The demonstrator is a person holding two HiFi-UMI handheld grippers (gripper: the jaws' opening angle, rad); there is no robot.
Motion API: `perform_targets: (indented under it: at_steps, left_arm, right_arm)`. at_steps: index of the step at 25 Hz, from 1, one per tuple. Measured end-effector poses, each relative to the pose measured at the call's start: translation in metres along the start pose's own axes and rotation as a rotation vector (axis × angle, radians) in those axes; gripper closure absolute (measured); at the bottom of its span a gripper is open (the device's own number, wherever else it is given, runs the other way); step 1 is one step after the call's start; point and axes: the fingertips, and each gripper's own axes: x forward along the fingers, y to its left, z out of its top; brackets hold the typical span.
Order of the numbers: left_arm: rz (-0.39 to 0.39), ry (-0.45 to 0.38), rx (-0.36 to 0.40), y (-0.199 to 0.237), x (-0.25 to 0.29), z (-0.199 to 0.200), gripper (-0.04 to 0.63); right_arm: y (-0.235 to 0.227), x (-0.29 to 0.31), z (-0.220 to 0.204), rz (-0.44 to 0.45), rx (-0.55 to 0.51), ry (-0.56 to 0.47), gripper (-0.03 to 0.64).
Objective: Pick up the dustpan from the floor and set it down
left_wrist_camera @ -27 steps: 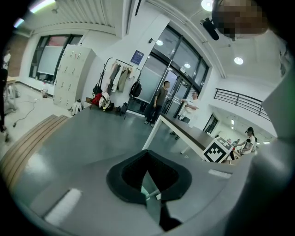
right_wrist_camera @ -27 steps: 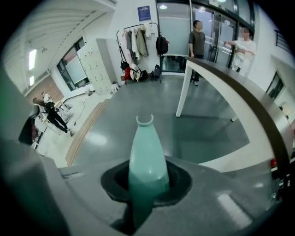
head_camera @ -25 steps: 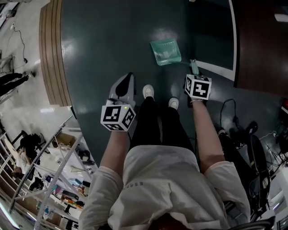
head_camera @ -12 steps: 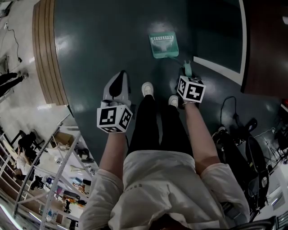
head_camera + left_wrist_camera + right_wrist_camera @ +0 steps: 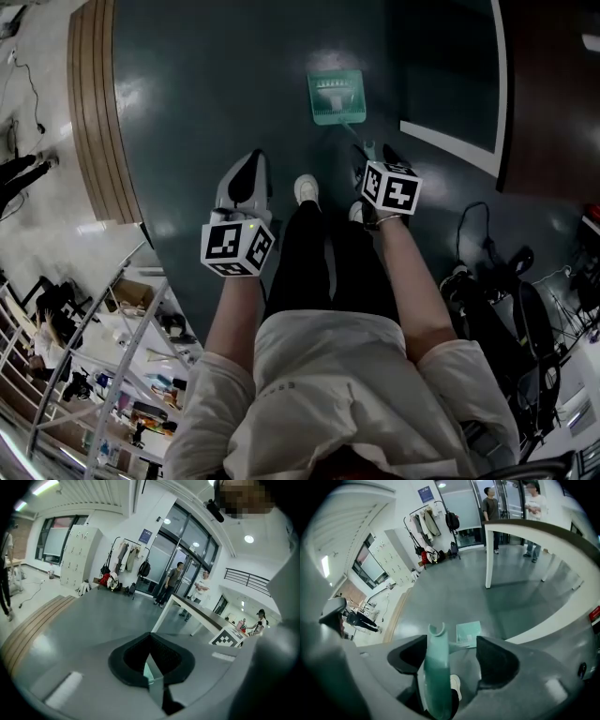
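Our right gripper (image 5: 451,654) has just been opening, jaws wide, the dustpan (image 5: 336,97) handle loose between them where a second ago they clamped it; pan flat on the floor (image 5: 234,75); left gripper (image 5: 151,656) closed, empty.

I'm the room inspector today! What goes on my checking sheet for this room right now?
Surface: dark, shiny floor.
Job's things: green dustpan on the floor, its handle rising to the right gripper.
Clutter: black gear at the right; rack at lower left.
Grippers: left gripper shut; right gripper has just been opening, handle between its fingers, not squeezed.
Cables: black cable on the floor at the right.
Surroundings: wooden step, white table, people standing.
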Motion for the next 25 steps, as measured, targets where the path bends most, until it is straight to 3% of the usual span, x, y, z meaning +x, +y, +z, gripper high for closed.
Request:
perform_targets:
  at_steps: [6, 9, 11, 13, 14, 17, 18, 21, 25]
  left_arm:
    - [-0.018, -0.020, 0.002, -0.014, -0.006, 0.012, 0.581]
    - [-0.032, -0.015, 0.020, -0.026, -0.016, 0.023, 0.581]
    - [-0.073, -0.010, 0.053, -0.044, -0.027, 0.035, 0.581]
    - [-0.133, -0.035, 0.100, -0.065, -0.041, 0.056, 0.581]
    - [-0.160, -0.054, 0.126, -0.075, -0.049, 0.067, 0.581]
    - [-0.194, -0.118, 0.221, -0.096, -0.074, 0.094, 0.581]
    - [-0.195, -0.135, 0.258, -0.101, -0.082, 0.098, 0.581]
    - [-0.197, -0.198, 0.342, -0.116, -0.101, 0.114, 0.581]
    - [-0.233, -0.300, 0.370, -0.159, -0.148, 0.122, 0.581]
  right_arm:
    - [0.002, -0.041, 0.031, 0.016, -0.034, -0.105, 0.293]
    - [0.016, -0.079, 0.058, 0.104, -0.031, -0.239, 0.295]
    - [0.032, -0.112, 0.075, 0.185, -0.044, -0.339, 0.295]
    - [0.046, -0.148, 0.090, 0.209, -0.102, -0.431, 0.307]
    - [0.050, -0.167, 0.096, 0.188, -0.149, -0.474, 0.342]
    - [0.053, -0.219, 0.108, 0.036, -0.286, -0.589, 0.589]
    - [0.055, -0.235, 0.109, 0.008, -0.303, -0.626, 0.624]
    - [0.069, -0.279, 0.111, 0.038, -0.329, -0.734, 0.624]
    - [0.077, -0.339, 0.084, 0.103, -0.401, -0.828, 0.624]
